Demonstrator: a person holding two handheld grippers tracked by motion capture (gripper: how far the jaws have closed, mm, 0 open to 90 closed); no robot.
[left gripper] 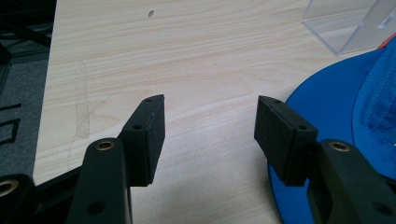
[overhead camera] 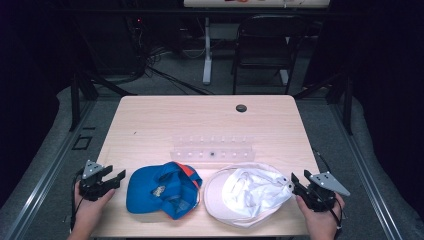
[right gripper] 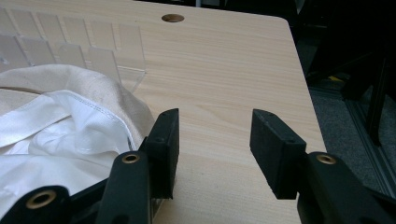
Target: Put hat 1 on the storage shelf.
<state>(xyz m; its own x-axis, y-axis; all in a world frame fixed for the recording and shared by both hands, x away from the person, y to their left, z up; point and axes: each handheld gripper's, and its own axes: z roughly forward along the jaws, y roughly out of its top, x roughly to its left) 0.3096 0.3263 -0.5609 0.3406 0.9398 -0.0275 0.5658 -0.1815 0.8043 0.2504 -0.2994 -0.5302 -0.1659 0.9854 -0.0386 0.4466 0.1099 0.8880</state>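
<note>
Clear rack [overhead camera: 212, 149] mid-table; black chair [overhead camera: 264, 42] beyond table [overhead camera: 150, 115]

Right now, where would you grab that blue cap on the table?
Probably by the flat brim of the blue cap, coming from its left with the left tool, which sits open right beside it. The brim is thin and stiff and faces that way; the crown looks crumpled and soft.

This looks like a lab or recording studio: a pale wooden surface [overhead camera: 150, 120] stands alone on grey carpet, ringed by black metal framing [overhead camera: 80, 95] and dark curtains. Behind it, loose black cables [overhead camera: 150, 62] trail across the floor beside a black folding chair [overhead camera: 262, 45] and a white desk leg [overhead camera: 207, 50].
</note>
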